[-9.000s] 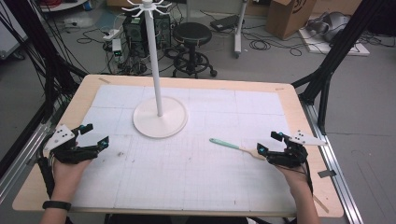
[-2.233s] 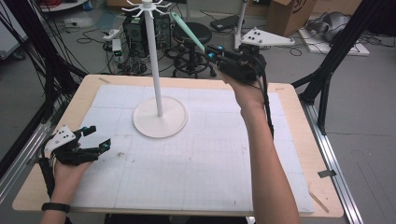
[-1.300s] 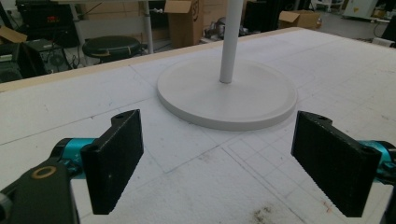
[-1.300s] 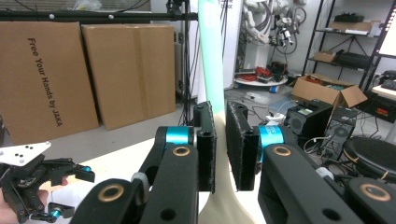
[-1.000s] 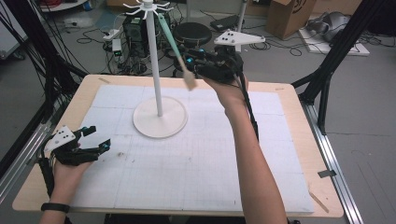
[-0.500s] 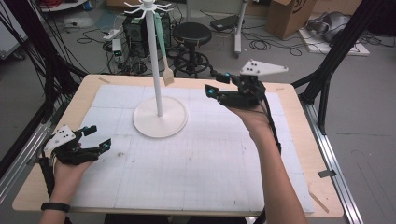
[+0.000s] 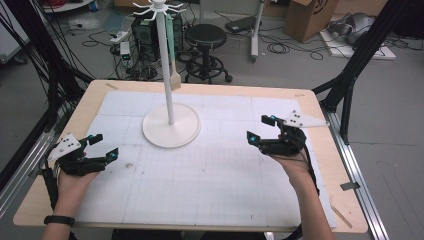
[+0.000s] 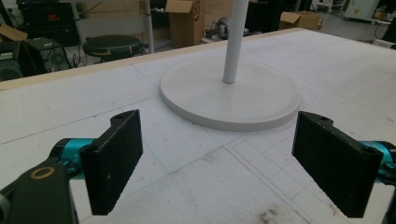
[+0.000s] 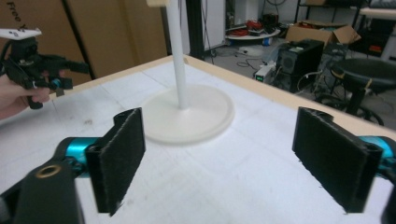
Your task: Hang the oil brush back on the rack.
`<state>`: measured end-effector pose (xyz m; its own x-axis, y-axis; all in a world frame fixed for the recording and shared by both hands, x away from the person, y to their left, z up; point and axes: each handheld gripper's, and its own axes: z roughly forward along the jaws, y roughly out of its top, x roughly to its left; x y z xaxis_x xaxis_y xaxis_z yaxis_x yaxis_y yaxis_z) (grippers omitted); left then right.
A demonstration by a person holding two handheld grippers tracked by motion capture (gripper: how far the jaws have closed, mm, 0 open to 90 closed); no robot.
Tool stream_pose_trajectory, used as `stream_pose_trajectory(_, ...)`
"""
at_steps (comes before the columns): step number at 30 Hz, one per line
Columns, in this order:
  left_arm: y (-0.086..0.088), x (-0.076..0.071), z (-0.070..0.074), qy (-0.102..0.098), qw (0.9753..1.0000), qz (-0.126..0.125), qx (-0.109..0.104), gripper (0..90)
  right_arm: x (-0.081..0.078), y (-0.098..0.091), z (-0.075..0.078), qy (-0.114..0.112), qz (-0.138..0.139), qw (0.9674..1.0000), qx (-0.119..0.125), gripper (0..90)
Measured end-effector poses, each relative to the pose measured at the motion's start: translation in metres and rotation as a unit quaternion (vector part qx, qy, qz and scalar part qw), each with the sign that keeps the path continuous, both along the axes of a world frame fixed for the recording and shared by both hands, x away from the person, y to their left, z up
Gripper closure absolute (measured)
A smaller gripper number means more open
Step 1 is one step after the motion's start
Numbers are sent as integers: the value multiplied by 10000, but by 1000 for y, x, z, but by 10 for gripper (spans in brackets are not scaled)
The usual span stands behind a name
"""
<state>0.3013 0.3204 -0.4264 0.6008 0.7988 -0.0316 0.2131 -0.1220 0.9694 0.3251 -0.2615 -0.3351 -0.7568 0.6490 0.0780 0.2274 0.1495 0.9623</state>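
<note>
Left gripper [image 7: 100, 148]: fingers [image 8: 114, 163] wide, empty, low over the table [image 7: 210, 200].
Right gripper [image 7: 261, 129]: fingers [image 9: 119, 156] just opened wide, nothing between them (released).
Spatula [image 7: 173, 55]: hangs on the stand [image 7: 165, 75], beyond and above both fingers.
Progress: hanging appears done; little left.

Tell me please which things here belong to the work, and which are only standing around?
Belong to the work:
- spatula, hanging on the white stand
- right gripper, jaws just opened, nothing between them
- left gripper, open

Only standing around:
- black stool
- cardboard box
</note>
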Motion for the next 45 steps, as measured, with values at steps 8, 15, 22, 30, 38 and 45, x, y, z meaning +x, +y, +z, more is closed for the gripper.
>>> stream_pose_trajectory(8,0,-2,1,47,10000,16,-9,165,-16,-27,-39,297,-310,9989,-174,155)
stream_pose_trajectory(15,-2,-3,0,125,9999,-13,15,161,-32,-50,-77,576,-768,9952,-180,155)
stream_pose_trajectory(22,-2,-4,0,113,9999,54,86,161,-37,-63,-83,632,-1000,9929,-85,152)
stream_pose_trajectory(30,-3,-5,-1,108,9999,63,23,162,-35,-65,-96,869,-997,9907,-317,153)
stream_pose_trajectory(38,-2,-5,-1,84,9999,67,16,162,-34,-70,-97,856,-1062,9903,-260,153)
stream_pose_trajectory(45,-2,-5,-1,91,9999,73,34,162,-33,-76,-97,854,-1147,9895,-192,152)
